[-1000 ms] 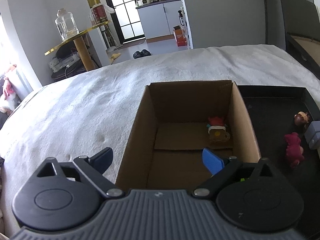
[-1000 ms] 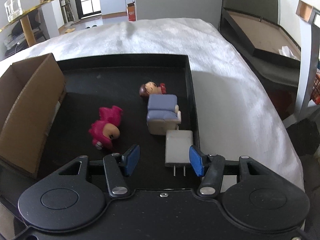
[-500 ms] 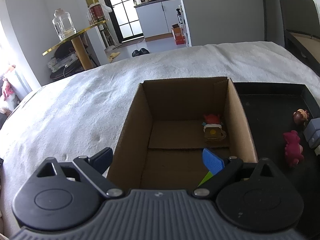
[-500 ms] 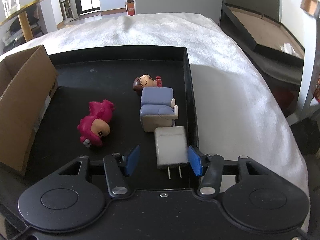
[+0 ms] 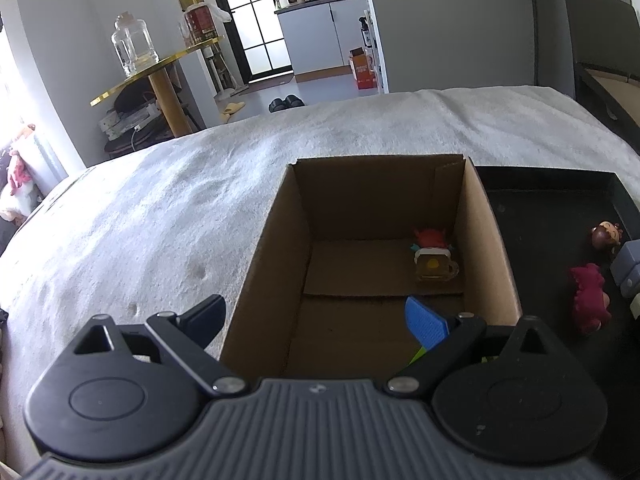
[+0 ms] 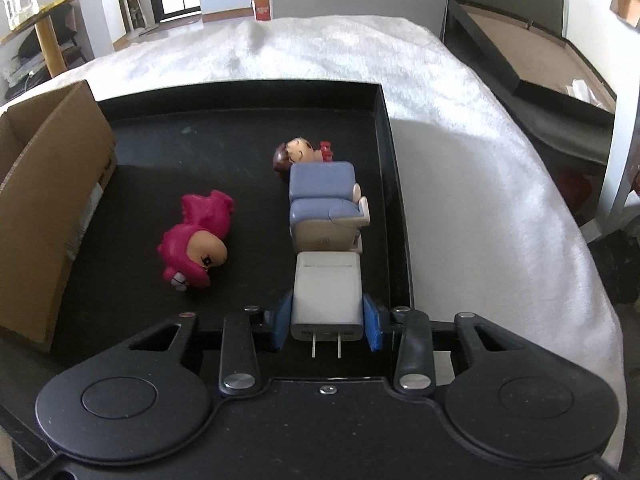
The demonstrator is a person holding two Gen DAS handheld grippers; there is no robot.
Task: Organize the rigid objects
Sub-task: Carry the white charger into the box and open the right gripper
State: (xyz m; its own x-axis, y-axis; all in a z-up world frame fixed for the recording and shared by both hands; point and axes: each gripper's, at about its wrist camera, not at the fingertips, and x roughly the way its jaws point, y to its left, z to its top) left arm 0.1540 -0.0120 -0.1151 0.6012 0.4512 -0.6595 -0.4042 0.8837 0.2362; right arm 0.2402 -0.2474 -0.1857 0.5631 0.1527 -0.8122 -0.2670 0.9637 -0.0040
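My right gripper (image 6: pixel 326 322) is shut on a white plug charger (image 6: pixel 327 294) that lies in the black tray (image 6: pixel 240 96), prongs toward me. Just beyond it stands a blue and beige toy armchair (image 6: pixel 326 208), then a small brown-haired figurine (image 6: pixel 294 154). A pink toy figure (image 6: pixel 196 240) lies to the left. My left gripper (image 5: pixel 316 318) is open and empty over the near edge of the cardboard box (image 5: pixel 264 264). In the box sits a small red figure with a mug (image 5: pixel 434 258); something green (image 5: pixel 418 354) shows behind my right fingertip (image 5: pixel 426 326).
Box and tray sit side by side on a white fluffy cover (image 6: pixel 460 128). The pink toy (image 5: pixel 588 300) and the figurine (image 5: pixel 606 234) also show in the left wrist view. A gold side table with a glass jar (image 5: pixel 134 46) stands far left.
My right gripper moved forward around the white charger and closed on it. My left gripper shifted a little to the left over the box and stayed open.
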